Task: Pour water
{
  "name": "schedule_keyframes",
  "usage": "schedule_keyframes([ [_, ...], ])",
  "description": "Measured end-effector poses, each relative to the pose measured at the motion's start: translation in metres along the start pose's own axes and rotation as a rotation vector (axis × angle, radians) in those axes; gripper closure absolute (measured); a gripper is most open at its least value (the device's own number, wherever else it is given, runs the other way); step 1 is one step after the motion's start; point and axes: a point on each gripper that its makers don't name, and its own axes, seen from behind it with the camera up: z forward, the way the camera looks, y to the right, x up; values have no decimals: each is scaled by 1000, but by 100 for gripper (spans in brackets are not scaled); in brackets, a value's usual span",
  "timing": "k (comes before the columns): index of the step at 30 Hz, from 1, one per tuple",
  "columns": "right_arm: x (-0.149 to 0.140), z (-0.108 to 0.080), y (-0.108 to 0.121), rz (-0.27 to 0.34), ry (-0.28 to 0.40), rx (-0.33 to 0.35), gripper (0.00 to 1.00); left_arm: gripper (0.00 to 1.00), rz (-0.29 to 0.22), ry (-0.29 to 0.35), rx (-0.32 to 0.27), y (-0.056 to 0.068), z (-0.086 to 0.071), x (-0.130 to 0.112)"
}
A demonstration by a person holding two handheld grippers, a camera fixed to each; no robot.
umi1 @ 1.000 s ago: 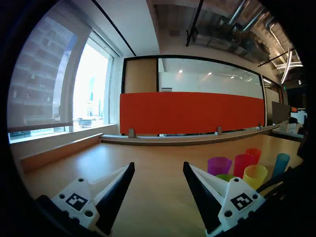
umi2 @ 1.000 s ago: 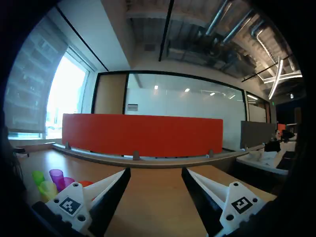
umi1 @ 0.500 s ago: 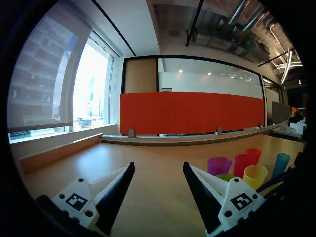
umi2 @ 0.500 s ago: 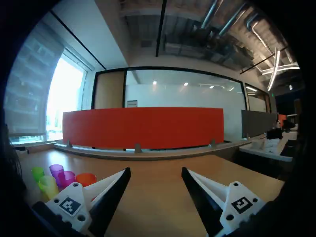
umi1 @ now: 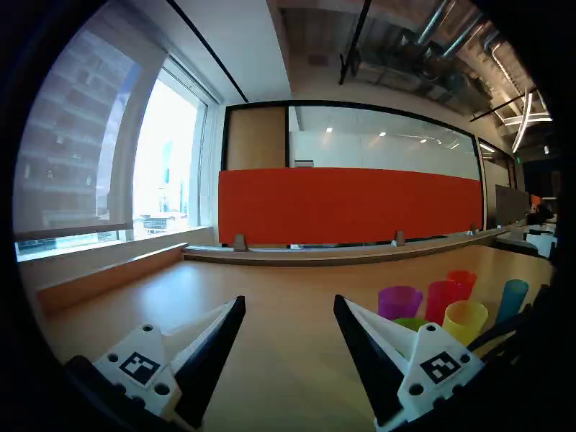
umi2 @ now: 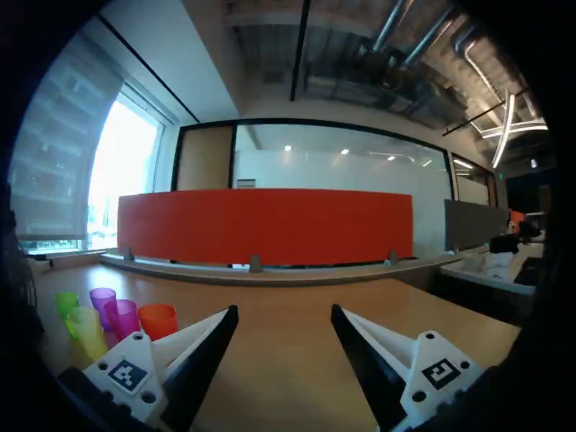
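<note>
Both cameras sit low over the desk [umi1: 288, 288], facing level along it toward the red screen [umi1: 349, 205] at its far edge. The left gripper view has the cups [umi1: 441, 295] close, below the red screen's right end; the right gripper view has them farther off, below its left end. Both share desk, red screen and cups.

Daylight from the window [umi1: 164, 180] blows out white; fisheye edges bend, focus sharp.
</note>
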Motion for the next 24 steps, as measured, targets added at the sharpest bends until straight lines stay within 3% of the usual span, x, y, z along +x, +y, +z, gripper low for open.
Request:
schedule_keyframes([
  [24, -16, 5, 1, 4, -39, 4, 0, 9, 0, 0, 0, 0, -1, 0],
])
